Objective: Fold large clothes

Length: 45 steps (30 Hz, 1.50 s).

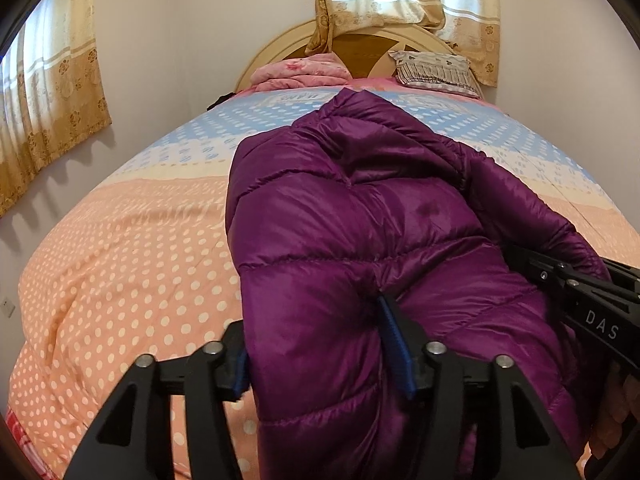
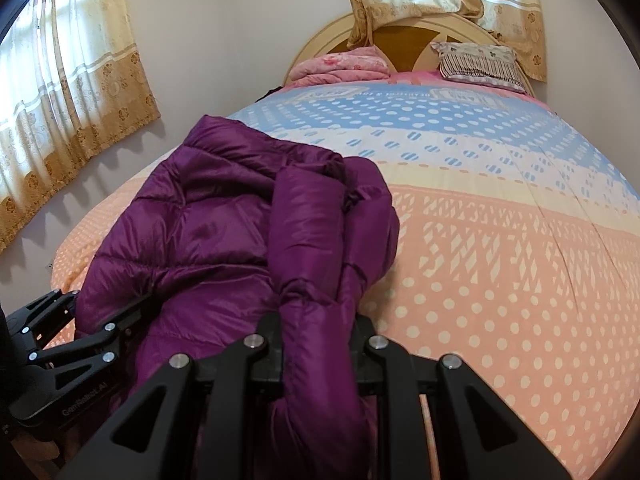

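The bed [image 1: 132,248], w/ its polka-dot quilt in peach and blue bands, is taking up most of the room; a curved headboard [image 2: 316,54], a pink folded blanket [image 2: 340,66] and a striped pillow [image 2: 480,66] are sitting at the far end, curtains [image 1: 52,92] hanging on the walls behind.

The purple puffer jacket [image 1: 360,220] is lying lengthwise on the quilt, near end lifted toward the person. It's looking partly folded already: the sides seem tucked in, making a long narrow bundle, w/ one sleeve [image 2: 316,220] draped along the top. Judging by that, the lengthwise fold is prob. done; still left is doubling the hem end over toward the collar, then flattening.

The left gripper [image 1: 320,344] is pinching the jacket's near edge, fabric bunching thickly btwn the blue pads. The right gripper [image 2: 318,344] is clamping the other near corner, along w/ the sleeve's end. Both are holding the jacket side by side.
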Tool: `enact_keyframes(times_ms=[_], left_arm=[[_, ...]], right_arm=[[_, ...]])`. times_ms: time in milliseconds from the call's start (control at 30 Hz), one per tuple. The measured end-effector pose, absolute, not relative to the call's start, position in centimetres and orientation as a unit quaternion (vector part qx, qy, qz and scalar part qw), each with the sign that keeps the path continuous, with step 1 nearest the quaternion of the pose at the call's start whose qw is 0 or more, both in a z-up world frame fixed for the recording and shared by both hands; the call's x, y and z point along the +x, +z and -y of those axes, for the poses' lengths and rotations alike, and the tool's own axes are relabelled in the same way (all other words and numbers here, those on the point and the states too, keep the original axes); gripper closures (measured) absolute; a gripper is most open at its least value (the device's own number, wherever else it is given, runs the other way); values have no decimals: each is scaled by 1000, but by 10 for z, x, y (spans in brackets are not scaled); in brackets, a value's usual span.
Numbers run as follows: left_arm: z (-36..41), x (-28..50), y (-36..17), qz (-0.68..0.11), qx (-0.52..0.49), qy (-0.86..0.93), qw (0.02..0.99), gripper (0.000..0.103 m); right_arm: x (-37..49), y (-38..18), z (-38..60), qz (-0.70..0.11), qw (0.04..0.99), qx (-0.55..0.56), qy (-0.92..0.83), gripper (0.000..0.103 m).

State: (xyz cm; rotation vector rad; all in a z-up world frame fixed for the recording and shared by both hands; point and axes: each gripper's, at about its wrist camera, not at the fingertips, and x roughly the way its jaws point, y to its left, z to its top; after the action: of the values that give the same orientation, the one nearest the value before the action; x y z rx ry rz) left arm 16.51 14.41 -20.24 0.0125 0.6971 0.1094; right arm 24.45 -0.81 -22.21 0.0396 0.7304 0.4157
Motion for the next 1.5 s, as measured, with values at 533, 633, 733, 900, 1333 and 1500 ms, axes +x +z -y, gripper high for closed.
enact_keyframes(times_ms=[533, 633, 733, 900, 1333, 1500], left_arm=[[-146, 165, -212, -334, -3, 78, 939, 17], [-149, 166, -214, -335, -12, 80, 939, 15], [-151, 163, -217, -333, -19, 80, 939, 14], [-150, 163, -218, -332, -16, 82, 940, 13], [-150, 145, -191, -309, -6, 99, 946, 13], [-152, 103, -139, -266, 2, 119, 957, 13]], right_arm=[[252, -237, 15, -372, 908, 42, 189, 62], [255, -239, 17, -375, 907, 47, 187, 58], [256, -240, 19, -376, 906, 50, 187, 56], [256, -240, 21, -377, 906, 51, 188, 54], [252, -223, 34, -368, 910, 60, 180, 39], [225, -179, 45, -333, 924, 58, 181, 30]])
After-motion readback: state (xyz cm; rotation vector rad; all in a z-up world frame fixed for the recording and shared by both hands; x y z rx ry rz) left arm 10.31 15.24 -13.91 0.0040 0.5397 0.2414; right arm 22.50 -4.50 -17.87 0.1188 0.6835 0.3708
